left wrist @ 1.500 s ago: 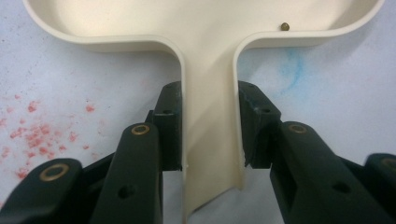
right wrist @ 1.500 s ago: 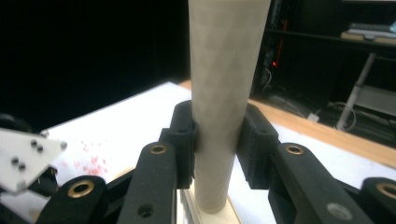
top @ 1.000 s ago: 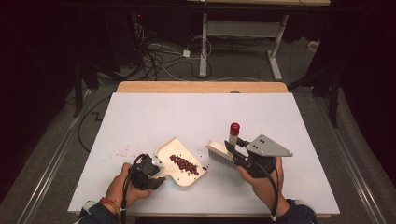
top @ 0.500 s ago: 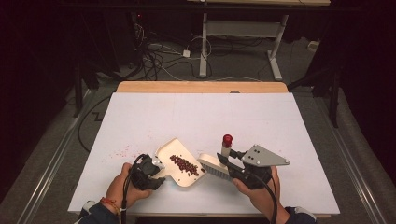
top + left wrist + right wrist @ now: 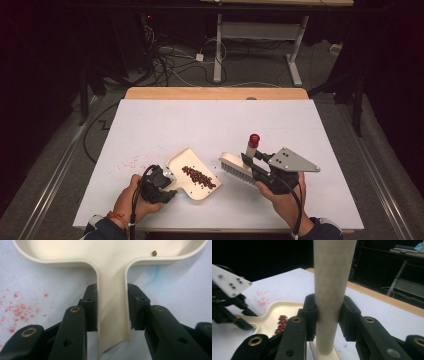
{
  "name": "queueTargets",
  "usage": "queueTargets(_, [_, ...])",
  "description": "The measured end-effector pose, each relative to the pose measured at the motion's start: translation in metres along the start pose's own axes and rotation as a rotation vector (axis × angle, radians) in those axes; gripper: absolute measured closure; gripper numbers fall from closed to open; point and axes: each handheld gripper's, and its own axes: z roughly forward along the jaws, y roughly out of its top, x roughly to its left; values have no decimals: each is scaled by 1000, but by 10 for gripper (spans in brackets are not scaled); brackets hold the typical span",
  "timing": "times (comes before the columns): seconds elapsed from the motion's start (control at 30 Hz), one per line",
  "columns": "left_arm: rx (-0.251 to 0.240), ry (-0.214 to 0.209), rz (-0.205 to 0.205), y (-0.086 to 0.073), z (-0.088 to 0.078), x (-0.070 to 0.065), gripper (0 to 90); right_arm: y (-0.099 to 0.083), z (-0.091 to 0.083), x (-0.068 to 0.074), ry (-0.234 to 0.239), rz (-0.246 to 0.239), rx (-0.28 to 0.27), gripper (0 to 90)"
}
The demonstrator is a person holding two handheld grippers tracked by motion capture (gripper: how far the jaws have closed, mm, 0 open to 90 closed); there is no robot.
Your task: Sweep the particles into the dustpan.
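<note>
Stains (image 5: 131, 162) of red mark the white table (image 5: 150, 120) at the left, near the left gripper (image 5: 167, 186), whose jaws pinch the handle of a cream dustpan (image 5: 186, 161) holding red beans (image 5: 199, 177). Just right of the pan, the right gripper (image 5: 248, 162) clamps the red-tipped handle of a brush (image 5: 237, 168), bristles down beside the pan's edge

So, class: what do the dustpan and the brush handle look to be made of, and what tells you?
Dustpan: probably moulded plastic, cream with a smooth, slightly glossy finish; its thin rounded rim and even colour suggest it. Brush handle: pale and matt with a faint faceted pattern; plastic or painted wood, I cannot tell which. Its red cap looks glossy.
</note>
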Motion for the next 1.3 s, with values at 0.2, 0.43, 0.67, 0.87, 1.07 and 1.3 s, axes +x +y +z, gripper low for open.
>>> queueTargets(0.2, [-1, -5, -1, 0, -3, 0, 637, -5, 18, 4, -39, -43, 16, 701])
queueTargets(0.43, [12, 10, 12, 0, -6, -1, 637, -7, 35, 5, -66, -65, -6, 701])
queueTargets(0.67, [16, 13, 14, 0, -5, 0, 637, -3, 33, 24, 47, -49, 13, 702])
queueTargets(0.87, [14, 11, 10, -1, -5, 0, 637, 4, 30, 44, 122, -49, 6, 701])
queueTargets(1.07, [15, 7, 10, -1, -4, 0, 637, 10, 17, 35, 99, -54, -33, 701])
queueTargets(1.3, [18, 6, 10, -1, -3, 1, 637, 6, 16, 17, 52, -28, -29, 701])
